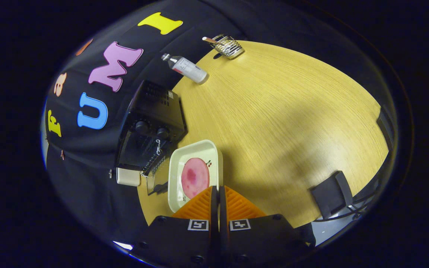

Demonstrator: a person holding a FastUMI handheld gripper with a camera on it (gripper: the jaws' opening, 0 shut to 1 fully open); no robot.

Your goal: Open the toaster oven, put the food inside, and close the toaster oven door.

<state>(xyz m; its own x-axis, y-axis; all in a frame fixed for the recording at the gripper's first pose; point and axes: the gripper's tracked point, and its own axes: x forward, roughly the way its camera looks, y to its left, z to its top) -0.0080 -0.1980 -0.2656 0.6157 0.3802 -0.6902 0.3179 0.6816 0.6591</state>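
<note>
The desk [292, 123] is a big stretch of light wood, and the oven [149, 128] sits at its far-left side against the booth wall, black, with two knobs showing. Its glass door [157, 175] looks like it's hanging down open, though the fisheye warps things so I wouldn't swear to how far. Right next to the oven is a cream tray [175, 175] with the food [195, 177] on it, a round pink slice, just ahead of the fingers. Further off there's a bottle [185, 68] and a wire rack [227, 46] at the back, well away from the action, and a dark block [331, 193] near the front. The gripper [218, 191] hovers over the tray's near end, orange fingers clenched together with nothing between them, pointing across the tray. If the door really is down, my guess is the next job is picking up the food: spread the fingers first, come in low, and nip the tray rim rather than squash the slice. Then slide it in level so it doesn't clip the door.
</note>
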